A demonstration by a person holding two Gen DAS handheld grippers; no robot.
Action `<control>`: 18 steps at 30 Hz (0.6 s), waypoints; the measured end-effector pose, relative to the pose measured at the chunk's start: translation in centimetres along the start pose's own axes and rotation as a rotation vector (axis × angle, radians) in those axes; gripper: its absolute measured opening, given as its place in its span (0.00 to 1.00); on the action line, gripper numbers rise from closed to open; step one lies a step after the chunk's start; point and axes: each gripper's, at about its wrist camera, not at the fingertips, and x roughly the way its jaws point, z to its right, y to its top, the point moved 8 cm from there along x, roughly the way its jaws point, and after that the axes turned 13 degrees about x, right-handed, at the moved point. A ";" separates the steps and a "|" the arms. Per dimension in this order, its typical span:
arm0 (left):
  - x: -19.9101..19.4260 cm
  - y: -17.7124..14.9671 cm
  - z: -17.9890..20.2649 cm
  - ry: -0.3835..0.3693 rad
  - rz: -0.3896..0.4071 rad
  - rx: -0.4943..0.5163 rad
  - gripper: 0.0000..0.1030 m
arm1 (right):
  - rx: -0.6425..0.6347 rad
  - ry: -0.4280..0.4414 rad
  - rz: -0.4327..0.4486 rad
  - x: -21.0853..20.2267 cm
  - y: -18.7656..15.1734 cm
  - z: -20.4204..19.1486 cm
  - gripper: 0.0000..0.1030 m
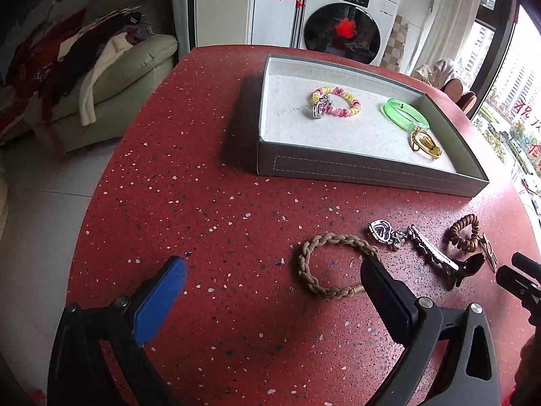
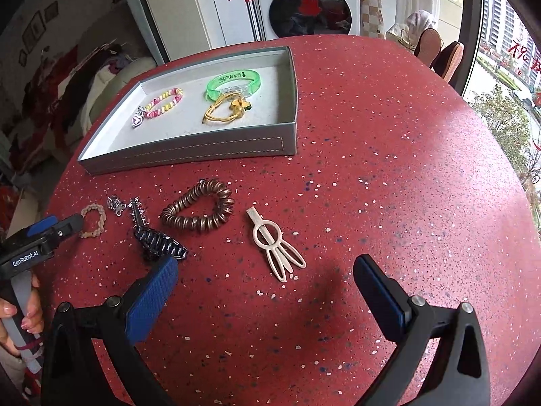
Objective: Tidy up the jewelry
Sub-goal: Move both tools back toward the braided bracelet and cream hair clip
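Note:
A grey tray (image 1: 365, 169) (image 2: 203, 152) on the red table holds a pink-yellow coil bracelet (image 1: 338, 101) (image 2: 165, 101), a green bangle (image 1: 405, 113) (image 2: 233, 83) and a gold piece (image 1: 426, 143) (image 2: 226, 110). Loose on the table lie a braided tan bracelet (image 1: 304, 267) (image 2: 93, 220), a silver heart charm (image 1: 380, 231) (image 2: 116, 204), a silver clip (image 1: 432, 253), a brown coil tie (image 1: 465, 237) (image 2: 199, 213), a dark claw clip (image 2: 159, 240) and a cream hairpin (image 2: 275, 242). My left gripper (image 1: 274, 277) is open, its right finger over the braided bracelet's edge. My right gripper (image 2: 265, 275) is open just short of the hairpin.
The red speckled table (image 1: 203, 203) curves away at left and front. A sofa with piled clothes (image 1: 84, 67) stands at the left, a washing machine (image 1: 345, 27) behind the table, chairs (image 2: 439, 50) and a window at the right. A hand (image 2: 20, 318) holds the left gripper's handle.

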 end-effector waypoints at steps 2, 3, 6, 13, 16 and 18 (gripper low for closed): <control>0.1 0.0 0.1 0.002 -0.003 0.008 1.00 | -0.011 -0.011 0.001 0.2 0.2 0.0 1.00; 0.2 0.0 0.1 0.002 -0.004 0.013 1.00 | -0.018 -0.018 0.004 0.3 0.3 0.0 1.00; 0.3 0.1 0.4 0.001 -0.004 0.026 1.00 | -0.039 -0.034 0.010 0.4 0.7 -0.1 0.99; 0.8 0.2 1.1 -0.004 -0.011 0.043 1.00 | -0.110 -0.064 -0.003 1.7 1.1 -0.7 0.76; 0.9 0.2 1.4 -0.005 -0.011 0.052 1.00 | -0.155 -0.070 0.009 1.7 1.0 -1.1 0.70; 1.0 0.2 1.5 0.002 -0.016 0.064 1.00 | -0.161 -0.067 0.010 1.7 1.0 -1.1 0.68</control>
